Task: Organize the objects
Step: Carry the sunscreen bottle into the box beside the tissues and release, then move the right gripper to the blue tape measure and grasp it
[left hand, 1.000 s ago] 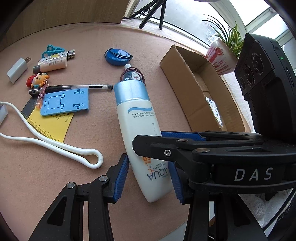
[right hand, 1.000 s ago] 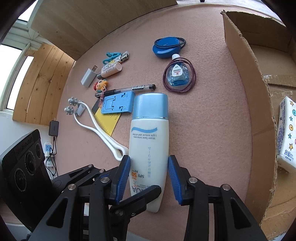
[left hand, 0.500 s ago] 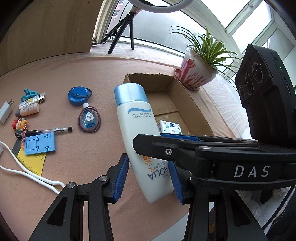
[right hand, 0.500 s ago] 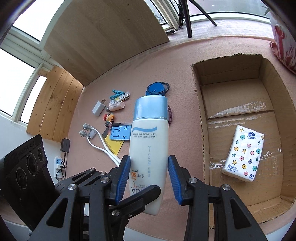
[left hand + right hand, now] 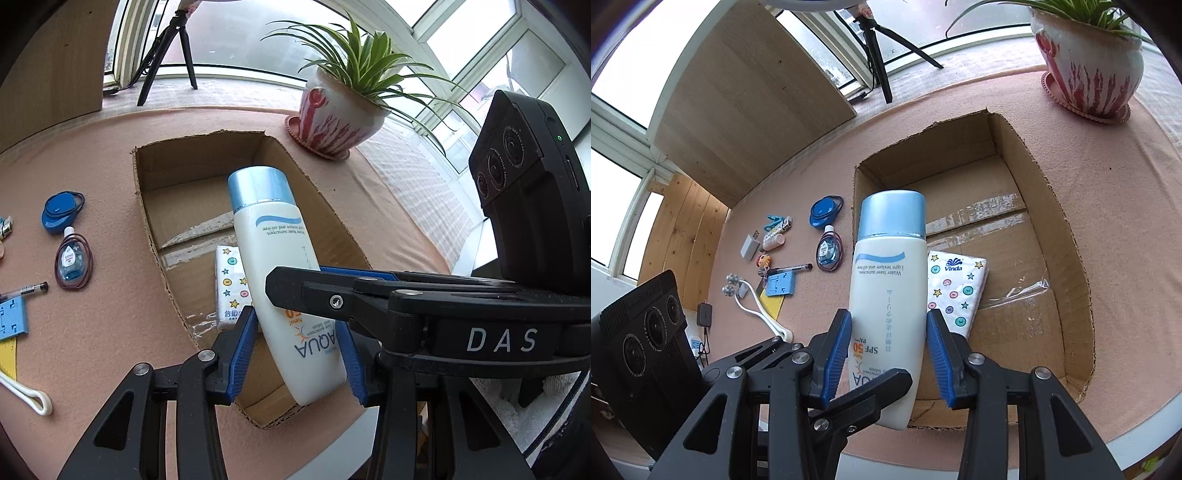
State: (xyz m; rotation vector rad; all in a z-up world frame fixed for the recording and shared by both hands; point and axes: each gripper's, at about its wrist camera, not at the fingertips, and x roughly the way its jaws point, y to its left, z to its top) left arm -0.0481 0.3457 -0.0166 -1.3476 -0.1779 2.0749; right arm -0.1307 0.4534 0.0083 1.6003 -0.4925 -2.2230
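Observation:
A white sunscreen bottle (image 5: 280, 258) (image 5: 886, 277) with a light-blue cap hangs in the air, cap pointing away from me, over the near left part of an open cardboard box (image 5: 147, 221) (image 5: 1071, 240). My left gripper (image 5: 295, 358) is shut on the bottle's lower end, blue pads on both sides. My right gripper (image 5: 888, 356) is shut on the same end across the other pair of sides. In each view the other gripper's black finger crosses the bottle. A pack of tissues (image 5: 229, 284) (image 5: 960, 288) lies on the box floor beside the bottle.
A potted plant (image 5: 332, 114) (image 5: 1086, 62) stands beyond the box. Left of the box lie a blue round case (image 5: 59, 214), a small eye-drop bottle (image 5: 72, 258), a blue stand (image 5: 779, 284), a pen and a white cable. The table's front edge runs just below the box.
Both grippers have lifted the bottle off the pink mat and carried it right, from beside the small items to above the box. The grip on it is unchanged.

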